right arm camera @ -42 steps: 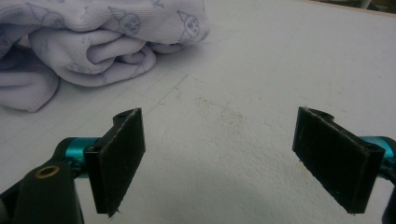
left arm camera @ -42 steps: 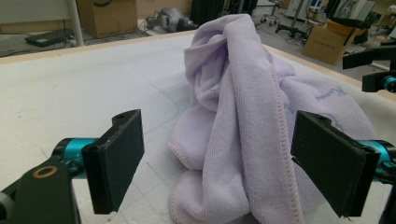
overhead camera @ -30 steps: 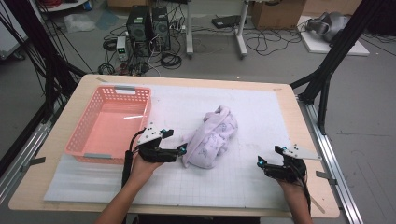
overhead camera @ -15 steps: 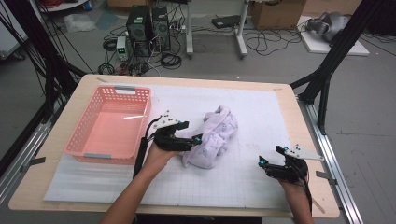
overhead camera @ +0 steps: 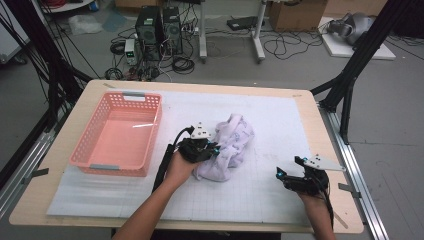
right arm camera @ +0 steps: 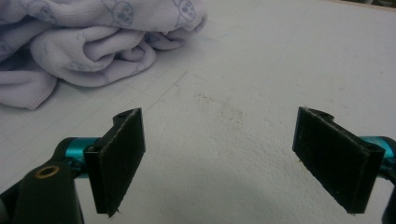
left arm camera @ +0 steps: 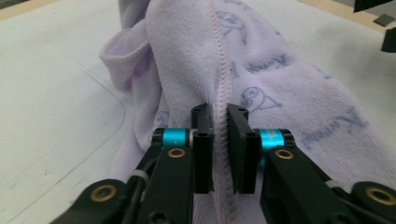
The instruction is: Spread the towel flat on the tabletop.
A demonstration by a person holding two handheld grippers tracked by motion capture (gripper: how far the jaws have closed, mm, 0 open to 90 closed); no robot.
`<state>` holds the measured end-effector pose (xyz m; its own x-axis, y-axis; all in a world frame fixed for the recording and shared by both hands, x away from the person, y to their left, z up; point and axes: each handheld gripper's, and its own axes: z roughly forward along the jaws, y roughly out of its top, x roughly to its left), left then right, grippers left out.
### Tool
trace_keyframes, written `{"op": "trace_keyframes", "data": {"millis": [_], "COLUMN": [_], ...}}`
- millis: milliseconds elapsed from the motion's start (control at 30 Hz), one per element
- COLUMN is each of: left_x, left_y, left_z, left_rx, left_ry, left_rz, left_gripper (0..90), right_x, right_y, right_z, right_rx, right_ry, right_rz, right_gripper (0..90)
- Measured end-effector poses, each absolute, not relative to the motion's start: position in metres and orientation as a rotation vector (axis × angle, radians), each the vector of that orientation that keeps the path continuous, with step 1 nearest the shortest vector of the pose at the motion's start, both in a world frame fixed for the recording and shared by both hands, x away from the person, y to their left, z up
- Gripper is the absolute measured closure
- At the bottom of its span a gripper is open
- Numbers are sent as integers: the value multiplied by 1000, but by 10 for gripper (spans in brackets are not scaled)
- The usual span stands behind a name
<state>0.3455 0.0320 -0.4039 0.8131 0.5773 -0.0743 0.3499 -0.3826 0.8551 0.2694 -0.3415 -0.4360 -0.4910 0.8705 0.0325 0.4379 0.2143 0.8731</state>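
High view: wooden table (overhead camera: 60,200) topped with a white gridded mat (overhead camera: 280,130). Pink basket (overhead camera: 119,135) sits on the mat's left part. Crumpled lilac towel (overhead camera: 227,147) lies near mat centre, just right of the basket. Left tongs (overhead camera: 212,150) at the towel's left edge; their jaws have just been closing, and the left gripper view shows them clenched on the towel's stitched hem (left arm camera: 223,93). Right tongs (overhead camera: 287,172) rest low over the mat at front right, well apart from the towel, jaws spread wide with bare mat between them in the right gripper view. Beyond the table: grey floor, computer towers (overhead camera: 160,25), tangled cables (overhead camera: 182,62), black frame struts (overhead camera: 360,55), cardboard box (overhead camera: 295,12).
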Motion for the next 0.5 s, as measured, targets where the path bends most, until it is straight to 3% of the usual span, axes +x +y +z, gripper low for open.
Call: {"op": "trace_keyframes", "data": {"millis": [500], "left_x": [291], "left_y": [102], "left_z": [-405], "left_rx": [1919], "left_ry": [737], "left_rz": [289], "left_gripper": [828], "right_x": [282], "right_y": [-315], "right_z": [-427], "right_rx": [1154], "right_ry": [2061], "right_rz": [1280], "right_gripper": [187]}}
